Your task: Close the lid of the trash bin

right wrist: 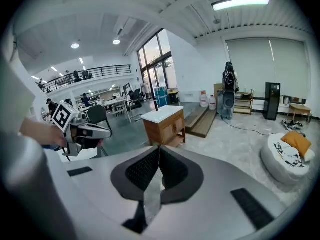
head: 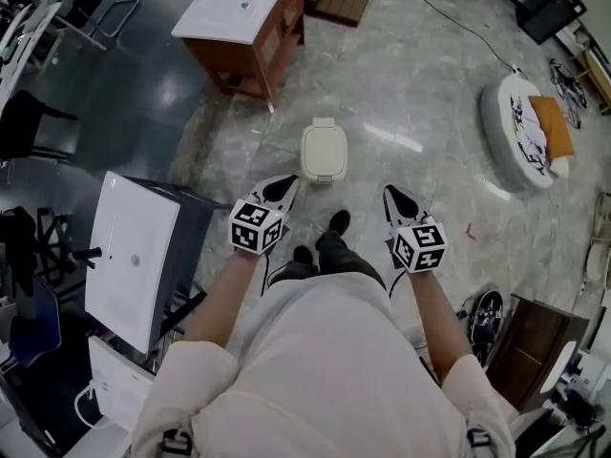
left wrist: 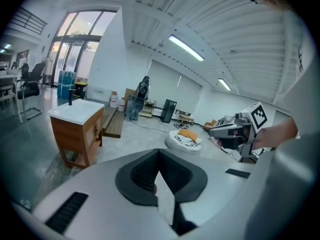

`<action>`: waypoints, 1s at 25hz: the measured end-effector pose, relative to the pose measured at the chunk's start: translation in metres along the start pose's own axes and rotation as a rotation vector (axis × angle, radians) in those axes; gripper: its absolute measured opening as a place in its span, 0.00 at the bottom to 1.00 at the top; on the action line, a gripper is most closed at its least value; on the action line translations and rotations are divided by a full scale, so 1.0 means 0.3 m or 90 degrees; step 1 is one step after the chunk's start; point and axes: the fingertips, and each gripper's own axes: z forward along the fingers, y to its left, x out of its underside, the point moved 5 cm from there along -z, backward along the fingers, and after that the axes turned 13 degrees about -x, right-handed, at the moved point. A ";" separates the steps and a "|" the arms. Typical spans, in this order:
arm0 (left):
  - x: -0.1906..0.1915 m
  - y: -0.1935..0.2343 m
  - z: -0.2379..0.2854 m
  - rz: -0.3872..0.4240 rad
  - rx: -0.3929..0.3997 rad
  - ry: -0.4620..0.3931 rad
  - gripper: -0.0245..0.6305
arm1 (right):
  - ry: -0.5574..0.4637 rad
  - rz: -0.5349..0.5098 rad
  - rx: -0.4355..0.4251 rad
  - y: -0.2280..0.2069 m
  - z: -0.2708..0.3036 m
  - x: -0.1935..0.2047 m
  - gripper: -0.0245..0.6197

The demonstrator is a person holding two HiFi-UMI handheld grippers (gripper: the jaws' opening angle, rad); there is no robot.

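Presently, item by item.

Item: trash bin (head: 324,151), cream, standing on the marble floor just ahead of my shoes (head: 338,221), well apart from both tools. Its lid (head: 324,147) looks to lie flat on the body. From straight above I cannot tell whether it is seated flush all round.

Item: left gripper (head: 286,184), held in front of me. Jaws pressed together, nothing between them.

Item: right gripper (head: 391,195), level with the left. Jaws likewise together and empty.

Item: wooden cabinet (head: 243,17) with a white top, beyond the bin. Round cushion (head: 525,132) off to the right. Neither is near the work.

Hazards, as I judge them:
- The lid may sit slightly proud at the front edge. Counting the job done on this view alone would leave it ajar.
- If I press again with closed, pointed tips, they could skid on the smooth lid and shove or tip a light bin.
- My forward shoe is near the bin's base. A careless step could knock it, or pop the lid if there is a pedal, which I cannot see.
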 end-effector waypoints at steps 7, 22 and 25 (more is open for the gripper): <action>-0.031 -0.046 -0.199 0.007 0.016 -0.076 0.06 | -0.023 -0.042 0.012 0.148 -0.112 0.004 0.08; -0.033 -0.119 -0.357 0.019 -0.024 -0.150 0.06 | -0.045 -0.100 0.016 0.179 -0.249 -0.003 0.08; -0.035 -0.135 -0.373 0.008 -0.038 -0.154 0.06 | -0.049 -0.113 0.004 0.169 -0.260 -0.020 0.08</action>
